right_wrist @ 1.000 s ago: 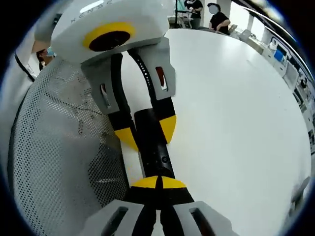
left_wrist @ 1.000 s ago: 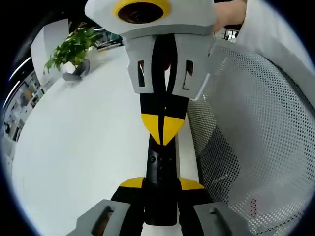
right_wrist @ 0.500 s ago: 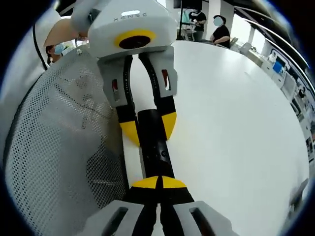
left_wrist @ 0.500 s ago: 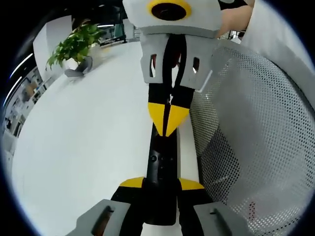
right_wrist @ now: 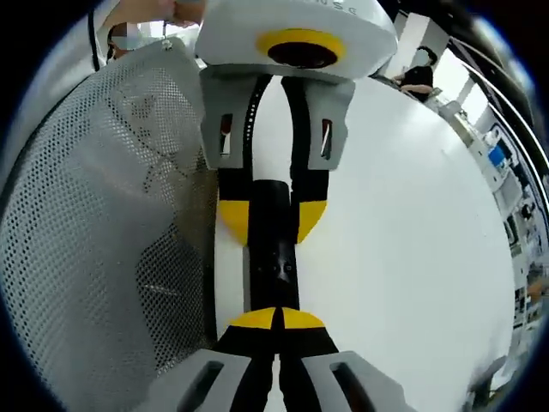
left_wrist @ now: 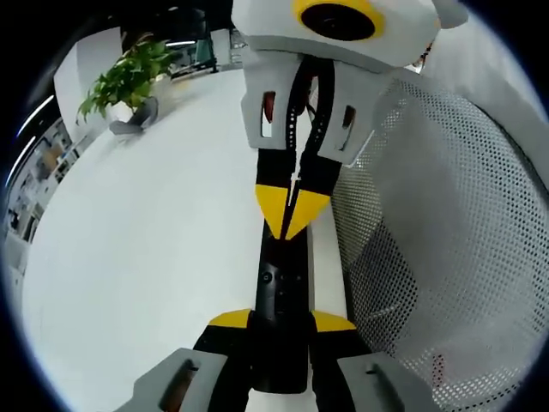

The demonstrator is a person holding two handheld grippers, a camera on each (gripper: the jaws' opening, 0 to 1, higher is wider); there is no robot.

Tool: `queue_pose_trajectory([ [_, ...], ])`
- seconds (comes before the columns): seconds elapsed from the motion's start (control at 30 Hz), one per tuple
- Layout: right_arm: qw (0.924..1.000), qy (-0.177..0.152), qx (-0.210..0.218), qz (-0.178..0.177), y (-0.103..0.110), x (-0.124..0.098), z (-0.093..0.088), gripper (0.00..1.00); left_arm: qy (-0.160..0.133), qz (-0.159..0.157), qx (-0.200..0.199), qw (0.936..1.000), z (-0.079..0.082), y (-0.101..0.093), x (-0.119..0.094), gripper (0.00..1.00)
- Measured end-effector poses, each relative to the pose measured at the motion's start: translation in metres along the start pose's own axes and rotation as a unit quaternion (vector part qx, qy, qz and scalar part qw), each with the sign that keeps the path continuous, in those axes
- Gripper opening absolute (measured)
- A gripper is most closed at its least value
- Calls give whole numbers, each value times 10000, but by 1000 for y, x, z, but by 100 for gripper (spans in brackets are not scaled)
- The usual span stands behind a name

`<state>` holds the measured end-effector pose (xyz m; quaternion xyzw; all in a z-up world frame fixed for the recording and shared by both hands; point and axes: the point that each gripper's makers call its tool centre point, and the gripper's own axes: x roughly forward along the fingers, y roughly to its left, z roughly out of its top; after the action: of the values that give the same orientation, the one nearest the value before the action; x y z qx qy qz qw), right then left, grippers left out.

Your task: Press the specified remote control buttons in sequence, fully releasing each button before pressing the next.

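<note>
A black remote control (left_wrist: 279, 292) lies lengthwise between my left gripper's (left_wrist: 281, 322) yellow pads, which are shut on its sides just above the white table. My right gripper (left_wrist: 287, 215) comes in from the top of the left gripper view, shut, its yellow tips resting together on the remote's far part. In the right gripper view my right gripper (right_wrist: 274, 319) is shut with its tips on the remote control (right_wrist: 273, 257). Opposite it, my left gripper (right_wrist: 271, 219) clamps the remote between its pads.
The white table (left_wrist: 146, 240) spreads wide to one side. A grey mesh chair back (left_wrist: 429, 240) stands close beside both grippers, also seen as the chair back (right_wrist: 94, 240). A potted plant (left_wrist: 129, 81) sits at the far table edge. People (right_wrist: 420, 77) stand in the background.
The right gripper has tilted and swung, so its view now faces the left gripper more squarely. Its shut tips stay on the remote. The left gripper's hold is unchanged.
</note>
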<state>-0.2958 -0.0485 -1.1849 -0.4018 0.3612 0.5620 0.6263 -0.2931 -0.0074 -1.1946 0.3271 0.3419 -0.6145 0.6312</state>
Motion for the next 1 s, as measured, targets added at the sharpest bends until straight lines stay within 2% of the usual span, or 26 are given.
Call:
queue_pose_trajectory([
  [0.17,9980,-401,486,-78,-1,-1,1,0,-32,-8,22,10000,0,0,0,24],
  [0.3,9916,-829,990,37,-2,-2,2,0,-52,-17,39,10000,0,-1,-1,24],
  [0.37,9880,-882,1261,141,-2,-3,2,0,-39,-15,30,10000,1,-1,-1,24],
  [0.4,9883,-809,1280,172,-3,-4,2,0,-41,-14,23,10000,1,-1,-1,24],
  [0.53,9948,-643,788,82,-1,-2,4,0,-97,-1,-28,9999,1,-1,-2,24],
  [0.73,9962,-649,575,91,0,0,9,0,-129,-11,-13,9999,1,-1,-3,24],
  [0.87,9952,-640,716,176,-1,4,14,0,-140,-5,-26,9999,1,-1,-3,24],
  [1.0,9987,-396,294,152,1,5,14,0,-170,-15,-8,9999,1,-1,-3,24],
])
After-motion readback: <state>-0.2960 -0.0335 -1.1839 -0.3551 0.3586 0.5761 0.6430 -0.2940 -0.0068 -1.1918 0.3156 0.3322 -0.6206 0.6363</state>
